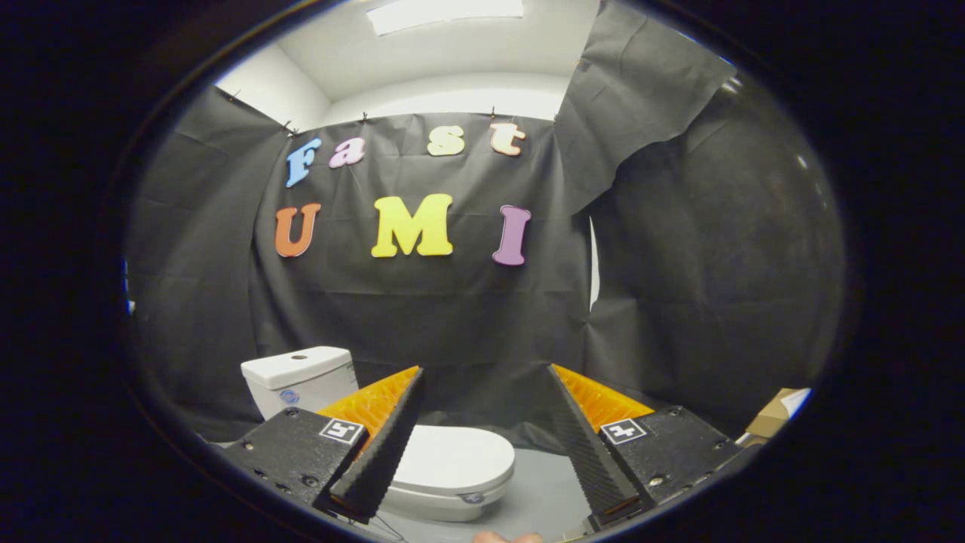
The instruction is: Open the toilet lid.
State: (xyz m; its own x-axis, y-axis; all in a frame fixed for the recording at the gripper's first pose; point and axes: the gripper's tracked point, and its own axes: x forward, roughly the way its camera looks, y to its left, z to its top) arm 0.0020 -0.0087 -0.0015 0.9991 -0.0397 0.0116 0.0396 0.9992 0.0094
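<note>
Gripper (482,377) fingers spread wide, nothing between them, well above the floor (539,494). Toilet (392,430) sits below, beyond the left finger (384,445), against the black cloth wall (467,324). Lid (452,460) down flat on the bowl. Tank (300,377) behind it. Cardboard box (776,413) off past the right finger (588,445).

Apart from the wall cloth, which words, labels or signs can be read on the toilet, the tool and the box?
Round mark on the tank: too small to read.
Small mark on the bowl, under the shut lid: too blurred to read.
Square markers on the tool, fingers open and empty: patterns, no words.
Box: no text seen.
</note>
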